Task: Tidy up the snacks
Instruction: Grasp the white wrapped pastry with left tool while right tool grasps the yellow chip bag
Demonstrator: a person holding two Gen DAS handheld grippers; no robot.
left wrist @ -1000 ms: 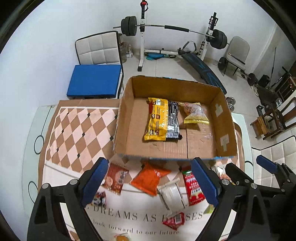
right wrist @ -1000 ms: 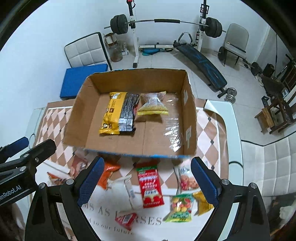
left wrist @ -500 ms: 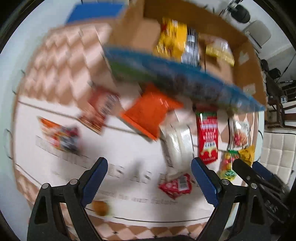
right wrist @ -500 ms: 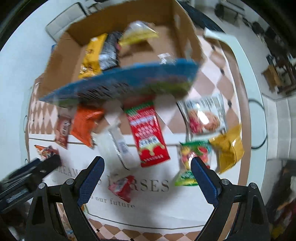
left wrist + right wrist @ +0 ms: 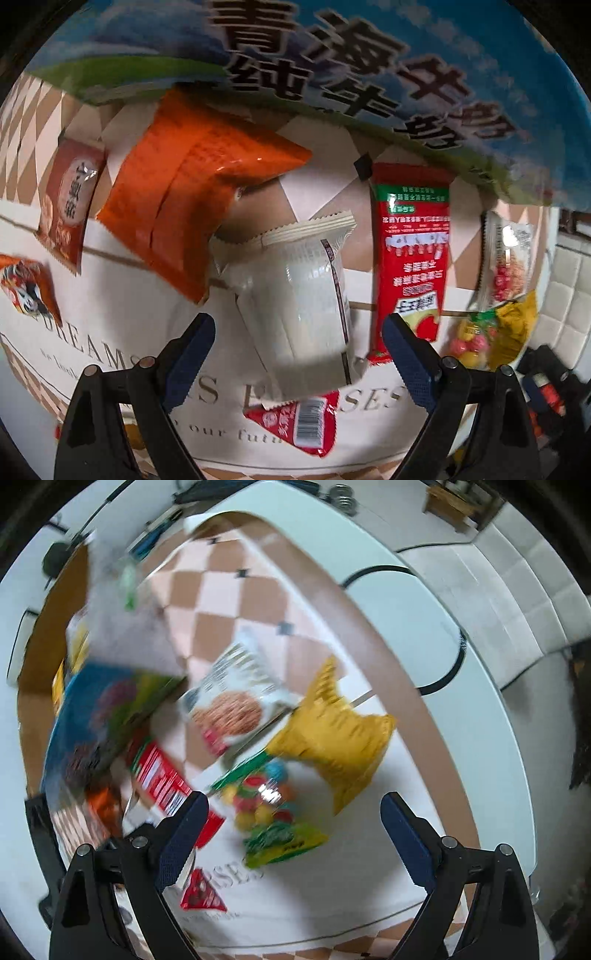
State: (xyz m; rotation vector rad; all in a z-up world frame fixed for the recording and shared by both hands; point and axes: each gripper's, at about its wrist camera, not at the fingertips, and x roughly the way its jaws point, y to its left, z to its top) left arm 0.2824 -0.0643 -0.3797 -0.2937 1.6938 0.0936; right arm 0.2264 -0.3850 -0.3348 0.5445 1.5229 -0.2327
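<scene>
My left gripper (image 5: 297, 354) is open, low over the table, its fingers either side of a white snack packet (image 5: 299, 295). An orange packet (image 5: 195, 199), a long red packet (image 5: 412, 254) and a small red packet (image 5: 301, 422) lie around it. The cardboard box's printed blue front wall (image 5: 332, 62) fills the top. My right gripper (image 5: 291, 834) is open above a green candy bag (image 5: 269, 808). A yellow packet (image 5: 336, 734) and a clear cookie bag (image 5: 236, 698) lie just beyond it. The box (image 5: 92, 723) is at its left, blurred.
A brown packet (image 5: 68, 203) and a small orange packet (image 5: 26, 288) lie at the left in the left wrist view. The candy bag (image 5: 476, 339) lies at the right. The table's white rim (image 5: 461, 686) curves to the right in the right wrist view.
Both grippers have dropped from high above the box down close to the packets in front of it. The left went over the white packet, the right swung right over the candy bag. Both stayed open.
</scene>
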